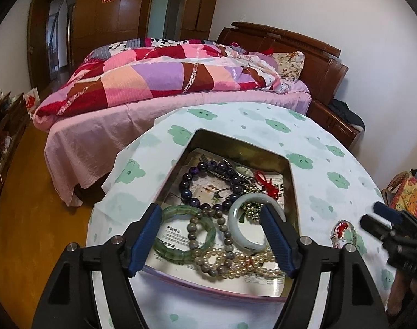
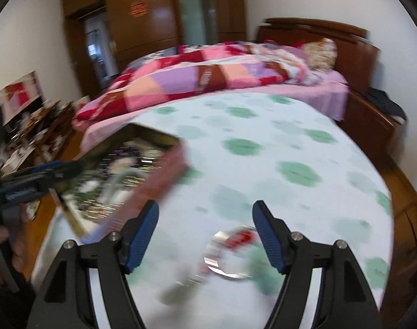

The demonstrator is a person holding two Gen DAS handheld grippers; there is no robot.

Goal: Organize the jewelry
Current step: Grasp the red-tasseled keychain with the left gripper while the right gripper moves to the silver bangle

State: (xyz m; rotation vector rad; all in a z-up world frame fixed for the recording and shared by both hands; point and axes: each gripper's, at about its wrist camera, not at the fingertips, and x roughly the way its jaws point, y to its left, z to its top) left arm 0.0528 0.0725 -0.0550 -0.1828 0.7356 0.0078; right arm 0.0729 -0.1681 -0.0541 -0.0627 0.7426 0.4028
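Each claw has black arms, ribbed blue pads and silver screws.

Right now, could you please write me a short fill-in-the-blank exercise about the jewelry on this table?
1. The bracelets lie inside an open metal ___ on the table.
2. The pale jade bangle lies to the ___ of the green bangle in the left wrist view.
3. The jaws of the left gripper are ___.
4. The small round glass piece with red inside lies ___ the tin.

Missing words: tin; right; open; outside
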